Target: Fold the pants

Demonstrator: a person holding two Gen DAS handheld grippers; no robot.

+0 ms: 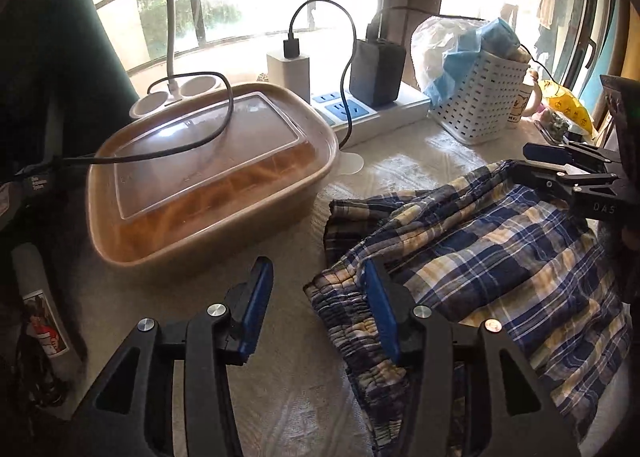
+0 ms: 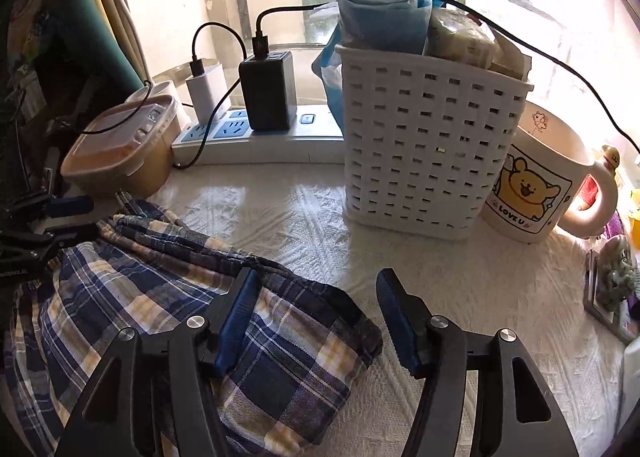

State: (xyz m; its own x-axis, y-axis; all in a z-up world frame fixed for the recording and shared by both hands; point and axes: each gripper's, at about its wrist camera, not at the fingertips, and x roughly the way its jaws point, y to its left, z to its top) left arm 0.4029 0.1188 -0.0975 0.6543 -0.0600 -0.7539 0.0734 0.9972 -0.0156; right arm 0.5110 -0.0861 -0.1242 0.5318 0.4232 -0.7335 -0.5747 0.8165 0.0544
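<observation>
Resting bunched on the white cloth near its front edge, the plaid pants [image 1: 480,257] look part-folded. Left gripper [image 1: 320,305] and right gripper [image 2: 316,317] stand half open, gripping nothing; next, probably pinch an edge.

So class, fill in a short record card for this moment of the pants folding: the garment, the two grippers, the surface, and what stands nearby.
garment: plaid pants, folded into a bundle, lying on the cloth
left gripper: open, no fabric between the pads, one finger at the bundle's elastic edge
right gripper: open, one finger over the bundle, nothing pinched
surface: white textured cloth
nearby: lidded tan container, power strip with chargers, white basket, bear mug
</observation>
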